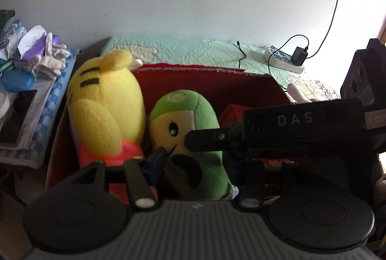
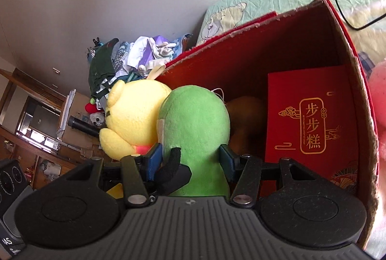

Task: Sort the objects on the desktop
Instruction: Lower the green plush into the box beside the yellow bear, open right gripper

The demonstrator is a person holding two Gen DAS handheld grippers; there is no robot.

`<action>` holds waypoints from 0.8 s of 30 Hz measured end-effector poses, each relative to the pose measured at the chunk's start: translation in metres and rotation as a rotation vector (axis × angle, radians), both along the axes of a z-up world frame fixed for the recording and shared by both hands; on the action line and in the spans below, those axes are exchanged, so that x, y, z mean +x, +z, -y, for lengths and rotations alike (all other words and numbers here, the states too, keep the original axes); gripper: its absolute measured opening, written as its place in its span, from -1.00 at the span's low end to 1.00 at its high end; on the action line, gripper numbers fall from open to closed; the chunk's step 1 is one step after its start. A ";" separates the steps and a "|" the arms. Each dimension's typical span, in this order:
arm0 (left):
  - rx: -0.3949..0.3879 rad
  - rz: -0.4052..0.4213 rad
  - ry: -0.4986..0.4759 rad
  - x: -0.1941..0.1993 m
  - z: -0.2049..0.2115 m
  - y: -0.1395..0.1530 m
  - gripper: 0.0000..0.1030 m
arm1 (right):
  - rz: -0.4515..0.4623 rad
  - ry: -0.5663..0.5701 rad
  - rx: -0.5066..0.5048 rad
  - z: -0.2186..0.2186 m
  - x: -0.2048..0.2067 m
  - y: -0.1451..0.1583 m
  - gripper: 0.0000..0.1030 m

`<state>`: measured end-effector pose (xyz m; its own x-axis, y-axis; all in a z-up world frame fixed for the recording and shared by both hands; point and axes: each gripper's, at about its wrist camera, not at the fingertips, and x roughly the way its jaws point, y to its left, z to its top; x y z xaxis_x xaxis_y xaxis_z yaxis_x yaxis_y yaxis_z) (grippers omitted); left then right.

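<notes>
The right tongs [image 2: 190,161] clamp the green plush [image 2: 195,130] inside the red box [image 2: 241,60]; the left tongs [image 1: 193,163] grip it too. A yellow plush [image 1: 106,105] crowds alongside; the bed [image 1: 193,50] lies behind.

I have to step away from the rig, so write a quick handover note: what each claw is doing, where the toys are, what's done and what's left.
Right claw: closed on the green plush toy, holding it over the open red cardboard box.
Left claw: nearly closed; the left wrist view does not settle whether it grips anything.
Yellow plush toy: beside the green one, at the box's left wall.
Already in the box: a red gift box with gold lettering against the right wall.
Done: both plush toys brought to the box.
Left: release the green toy and settle both inside. A pink plush lies outside the box on the right, probably next.
</notes>
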<state>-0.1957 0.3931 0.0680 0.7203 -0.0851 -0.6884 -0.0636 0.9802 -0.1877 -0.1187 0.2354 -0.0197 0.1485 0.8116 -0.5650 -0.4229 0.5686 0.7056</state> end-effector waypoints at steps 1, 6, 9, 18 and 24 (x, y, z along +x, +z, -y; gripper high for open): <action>0.006 0.000 0.003 0.000 -0.001 -0.001 -0.04 | -0.012 -0.001 0.008 0.002 0.002 -0.002 0.06; 0.035 0.001 0.018 0.001 -0.003 0.000 -0.01 | -0.059 -0.022 0.029 0.006 0.008 -0.011 0.06; 0.041 -0.013 0.030 0.004 -0.004 -0.002 0.00 | -0.087 -0.028 0.036 0.007 0.013 -0.017 0.06; 0.079 -0.019 0.050 0.003 0.002 -0.001 0.09 | -0.129 0.005 0.073 0.026 0.009 -0.013 0.18; 0.093 -0.033 0.069 0.004 0.004 -0.001 0.10 | -0.080 0.007 0.063 0.027 0.001 -0.002 -0.10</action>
